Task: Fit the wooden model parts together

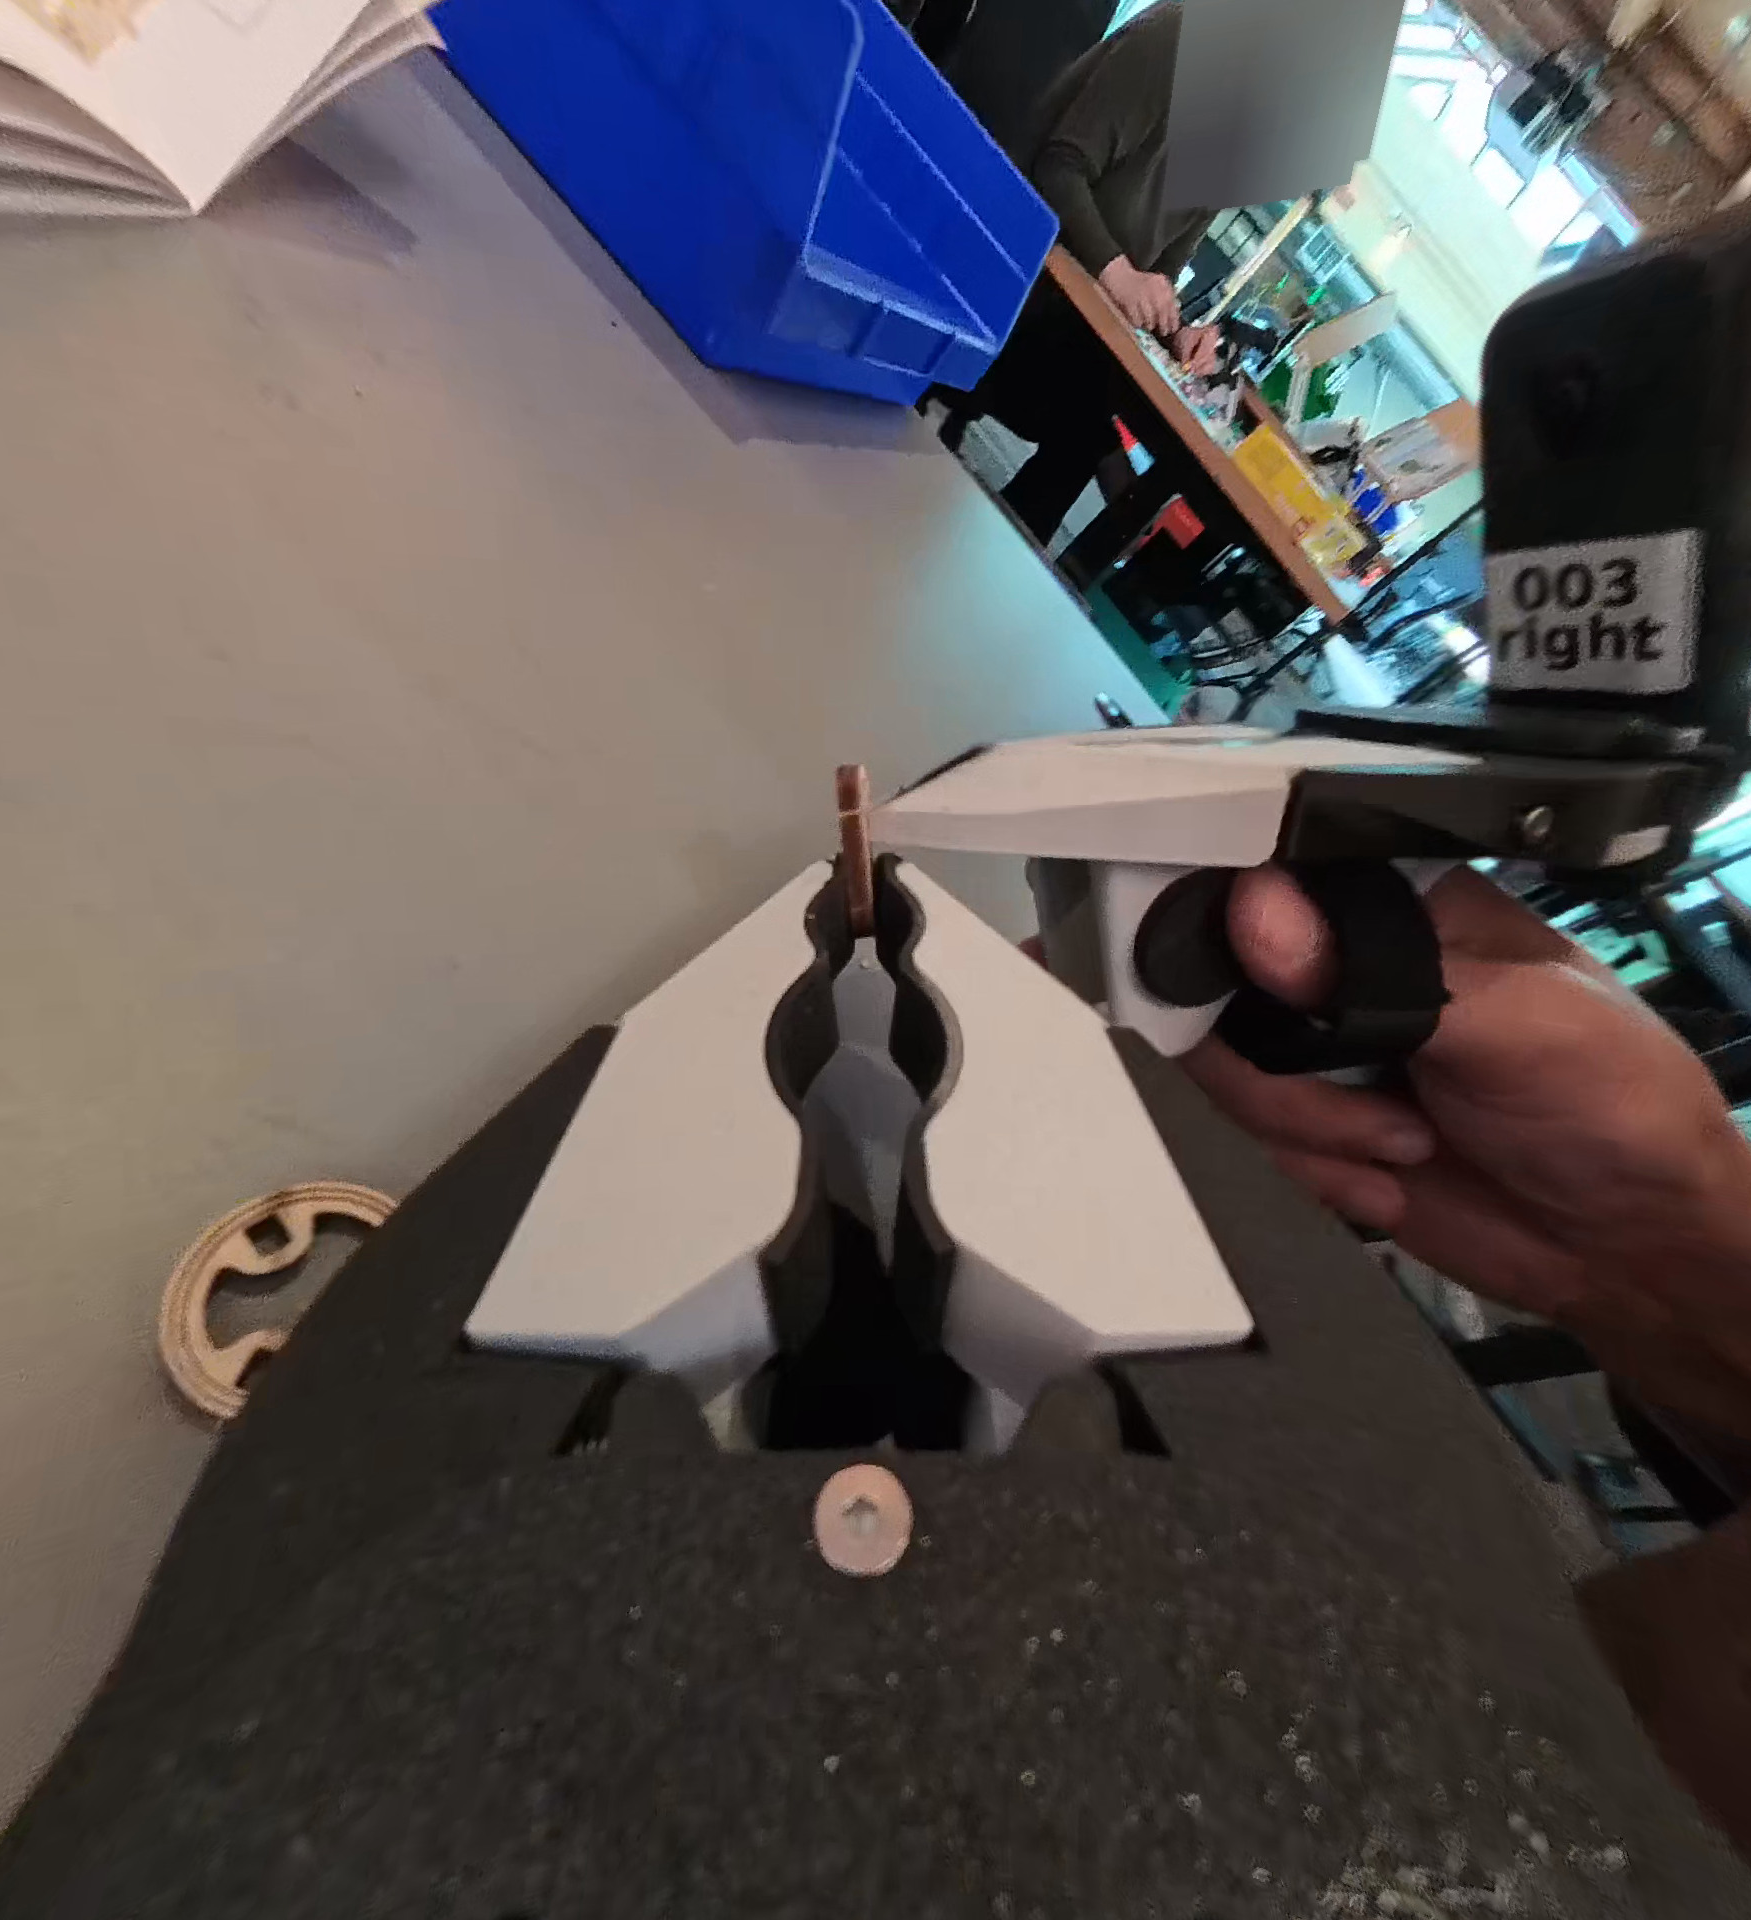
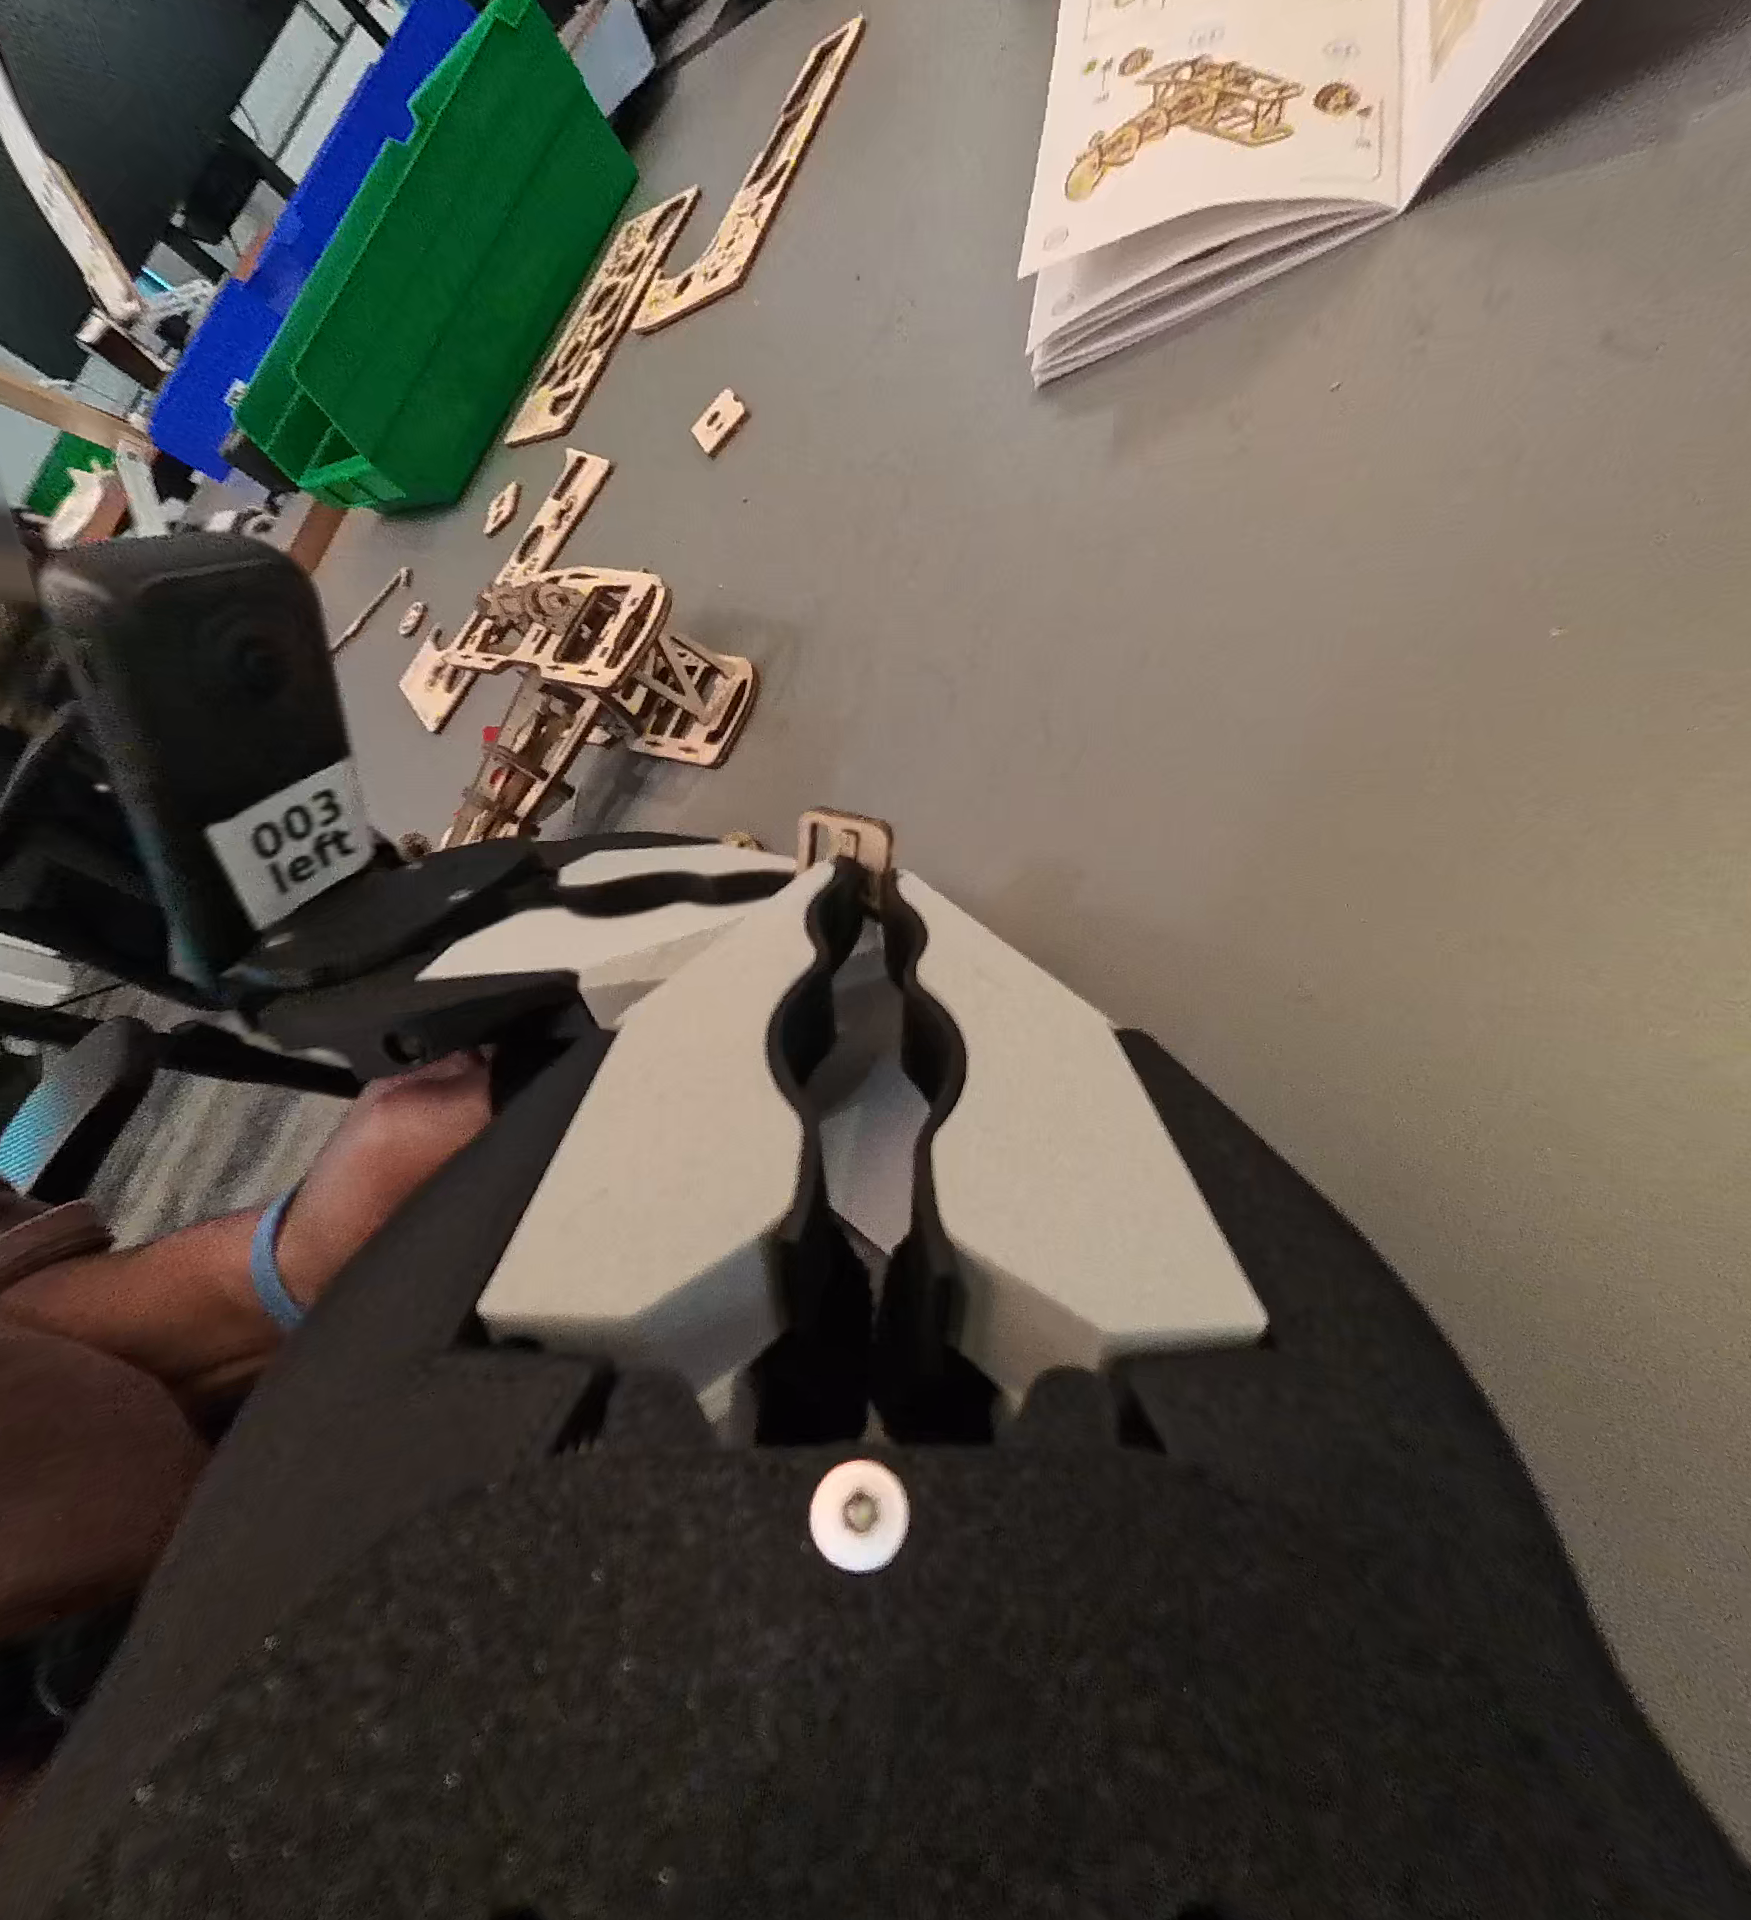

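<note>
A small flat wooden piece (image 1: 855, 847) with a slot is held above the grey table, edge-on in the left wrist view and face-on in the right wrist view (image 2: 843, 834). My left gripper (image 1: 858, 885) is shut on its lower part. My right gripper (image 2: 863, 879) is shut on the same piece. It comes in from the right in the left wrist view (image 1: 886, 821), and its tip meets the piece's upper part. The left gripper comes in from the left in the right wrist view (image 2: 788, 878). A part-built wooden model (image 2: 580, 675) lies on the table beyond them.
A round wooden wheel part (image 1: 258, 1288) lies left of my left gripper. Wooden part sheets (image 2: 642, 281), a small square piece (image 2: 718, 421) and other bits lie near a green bin (image 2: 435, 281) and a blue bin (image 1: 777, 187). An open instruction booklet (image 2: 1266, 156) lies far right. The grippers are tip to tip, or close to it.
</note>
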`<action>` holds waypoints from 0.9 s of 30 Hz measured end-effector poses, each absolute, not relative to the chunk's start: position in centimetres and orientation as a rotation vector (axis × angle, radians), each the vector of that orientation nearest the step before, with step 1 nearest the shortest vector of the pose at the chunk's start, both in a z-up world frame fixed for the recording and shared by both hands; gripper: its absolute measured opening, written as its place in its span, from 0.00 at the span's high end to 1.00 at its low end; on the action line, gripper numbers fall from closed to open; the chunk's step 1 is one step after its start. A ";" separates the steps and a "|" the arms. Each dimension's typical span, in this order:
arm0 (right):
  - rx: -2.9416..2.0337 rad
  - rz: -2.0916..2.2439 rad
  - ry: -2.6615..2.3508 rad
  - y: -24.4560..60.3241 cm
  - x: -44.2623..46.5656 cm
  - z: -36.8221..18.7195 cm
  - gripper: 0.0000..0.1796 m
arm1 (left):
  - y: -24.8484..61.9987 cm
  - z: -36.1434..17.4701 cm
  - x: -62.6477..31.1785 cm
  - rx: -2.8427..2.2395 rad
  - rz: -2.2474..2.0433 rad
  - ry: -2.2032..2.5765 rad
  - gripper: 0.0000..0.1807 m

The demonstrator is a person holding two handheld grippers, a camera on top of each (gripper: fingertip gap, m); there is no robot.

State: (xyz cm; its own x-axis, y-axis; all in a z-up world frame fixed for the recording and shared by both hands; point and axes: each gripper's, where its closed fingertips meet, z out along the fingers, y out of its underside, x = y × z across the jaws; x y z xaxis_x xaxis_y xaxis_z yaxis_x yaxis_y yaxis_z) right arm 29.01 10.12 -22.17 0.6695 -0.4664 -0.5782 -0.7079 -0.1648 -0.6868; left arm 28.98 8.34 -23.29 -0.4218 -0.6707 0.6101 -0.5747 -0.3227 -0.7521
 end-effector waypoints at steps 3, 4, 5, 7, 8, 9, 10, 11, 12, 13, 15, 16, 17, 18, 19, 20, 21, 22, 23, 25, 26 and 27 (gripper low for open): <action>-1.761 0.407 0.944 9.8 28.8 -22.2 0.98 | 8.3 -23.3 29.0 -1.681 -1.916 1.776 0.99; -1.754 0.414 0.954 9.6 29.0 -22.3 0.98 | 8.3 -23.2 29.0 -1.677 -1.921 1.776 0.99; -1.752 0.420 0.948 9.6 29.0 -22.4 0.97 | 8.3 -23.2 29.0 -1.683 -1.929 1.775 0.99; -1.734 0.446 0.940 9.9 28.9 -22.2 0.97 | 8.3 -23.2 28.9 -1.683 -1.941 1.780 0.99; -1.728 0.456 0.937 10.1 28.9 -22.2 0.97 | 8.3 -23.2 28.9 -1.684 -1.946 1.779 0.99; -1.719 0.470 0.937 10.2 29.0 -22.1 0.96 | 8.3 -23.2 28.9 -1.691 -1.953 1.779 0.99; -1.717 0.471 0.942 10.3 29.1 -22.1 0.96 | 8.3 -23.2 28.9 -1.701 -1.961 1.779 0.99; -1.722 0.463 0.944 10.2 29.2 -22.2 0.97 | 8.3 -23.2 28.9 -1.704 -1.966 1.776 0.99; -1.720 0.461 0.943 10.2 29.2 -22.2 0.98 | 8.3 -23.2 28.9 -1.705 -1.968 1.776 0.99; -1.710 0.466 0.942 10.2 29.3 -22.0 0.98 | 8.3 -23.1 28.9 -1.703 -1.971 1.776 0.99; -1.703 0.472 0.942 10.3 29.3 -22.0 0.98 | 8.3 -23.1 28.9 -1.705 -1.975 1.777 0.99; -1.695 0.478 0.944 10.3 29.4 -22.0 0.98 | 8.3 -23.1 28.9 -1.705 -1.976 1.777 0.99; -1.694 0.481 0.946 10.3 29.3 -22.0 0.98 | 8.3 -23.1 28.9 -1.708 -1.977 1.777 0.99; -1.696 0.481 0.944 10.3 29.4 -22.0 0.98 | 8.3 -23.2 28.9 -1.707 -1.974 1.780 0.99; -1.696 0.484 0.945 10.3 29.4 -22.0 0.98 | 8.2 -23.2 28.9 -1.698 -1.967 1.781 0.99; -1.690 0.490 0.949 10.4 29.4 -22.0 0.98 | 8.2 -23.2 28.9 -1.691 -1.960 1.783 0.99; -1.677 0.507 0.956 10.3 29.3 -22.0 0.98 | 8.2 -23.2 28.9 -1.680 -1.952 1.788 0.99; -1.655 0.536 0.966 10.3 29.3 -22.0 0.98 | 8.2 -23.2 28.8 -1.663 -1.942 1.792 0.99; -1.634 0.561 0.977 10.3 29.3 -22.0 0.98 | 8.2 -23.2 28.8 -1.641 -1.925 1.794 0.99; -1.624 0.575 0.978 10.3 29.3 -22.1 0.98 | 8.2 -23.2 28.8 -1.628 -1.913 1.800 0.98; -1.613 0.590 0.991 10.4 29.3 -22.1 0.98 | 8.2 -23.3 28.8 -1.628 -1.906 1.797 0.98; -1.612 0.594 0.994 10.4 29.3 -22.2 0.98 | 8.2 -23.3 28.8 -1.630 -1.904 1.795 0.98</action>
